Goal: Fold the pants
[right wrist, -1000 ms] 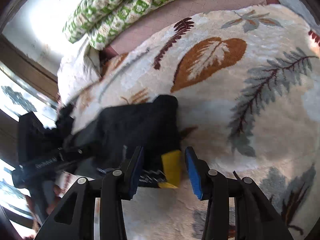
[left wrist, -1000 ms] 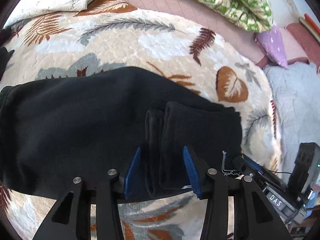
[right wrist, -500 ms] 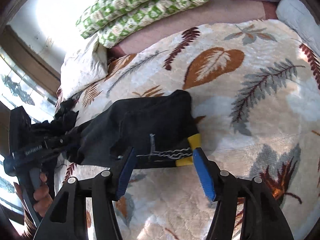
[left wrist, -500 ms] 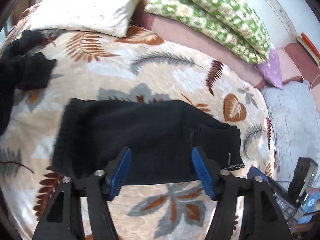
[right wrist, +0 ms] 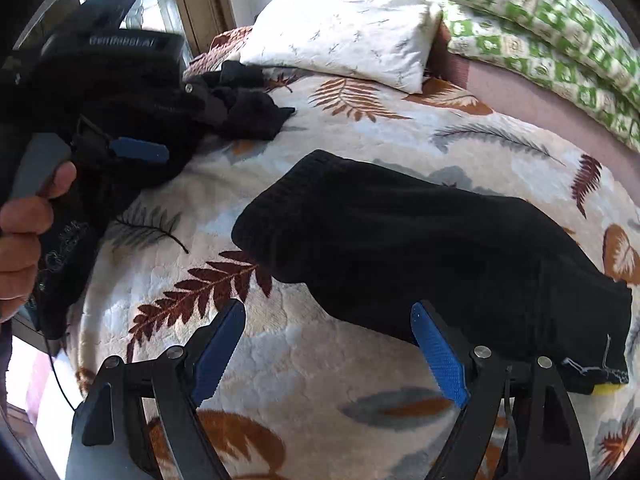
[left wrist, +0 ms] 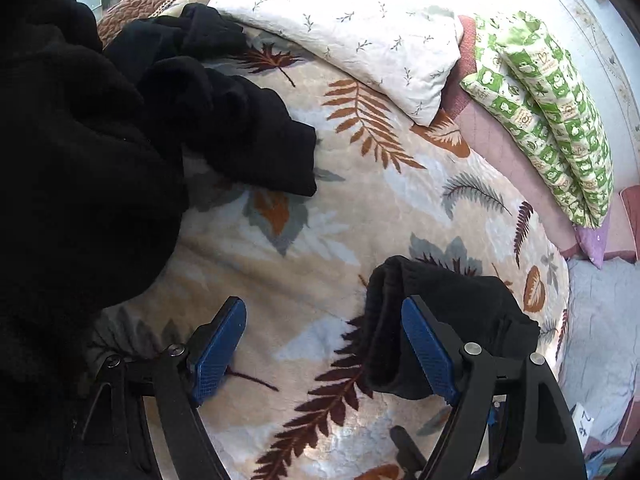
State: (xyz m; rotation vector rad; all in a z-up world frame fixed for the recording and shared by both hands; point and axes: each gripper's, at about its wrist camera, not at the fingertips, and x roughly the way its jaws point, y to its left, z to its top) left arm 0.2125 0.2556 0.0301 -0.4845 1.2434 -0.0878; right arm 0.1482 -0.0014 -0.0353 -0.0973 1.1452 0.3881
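While the lettering on my left tool is staying too blurred to read, my left tongs [left wrist: 322,348] and right tongs [right wrist: 330,350] are opening, empty, angling down over the blanket [right wrist: 360,384]; the folded pants [right wrist: 420,256] are lying just beside them.

Open strip of leaf-print blanket [right wrist: 320,360] between the folded black pants [right wrist: 440,248] and the loose black clothes pile [left wrist: 100,160], wide enough to pass. Pile blocks the window side, white pillow [left wrist: 360,40] and green cushions [left wrist: 560,112] close the far edge. Both tools' jaws opening, nothing between them
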